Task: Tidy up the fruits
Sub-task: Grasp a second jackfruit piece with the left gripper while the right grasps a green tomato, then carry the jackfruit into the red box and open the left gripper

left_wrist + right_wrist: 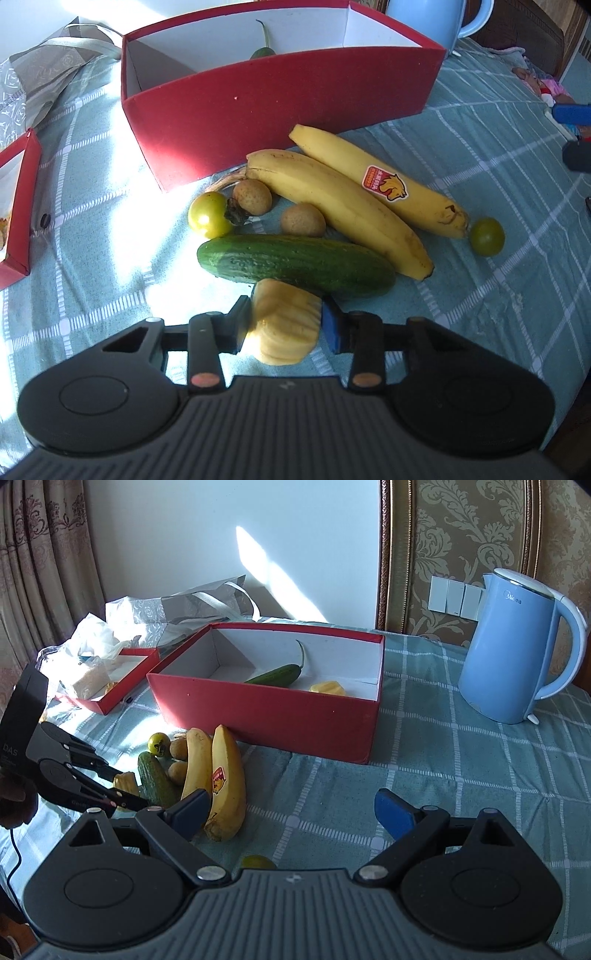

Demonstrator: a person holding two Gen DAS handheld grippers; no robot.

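Observation:
My left gripper (287,330) is shut on a ridged yellow fruit piece (280,314) lying on the tablecloth just in front of a dark green cucumber (295,264). Beyond it lie two bananas (340,206), two brown round fruits (303,219) and two green tomatoes (208,219). The big red box (266,712) behind the pile holds another cucumber (275,674) and a yellow piece (328,688). My right gripper (291,812) stands open low over the cloth, its left finger beside the stickered banana (227,782), with nothing between its fingers. A green tomato (258,862) sits close under it.
A blue electric kettle (517,653) stands at the right behind the box. A smaller red lid (114,686) with food scraps, crumpled plastic and a silver gift bag (199,605) lie at the back left. Checked green tablecloth (443,794) covers the table.

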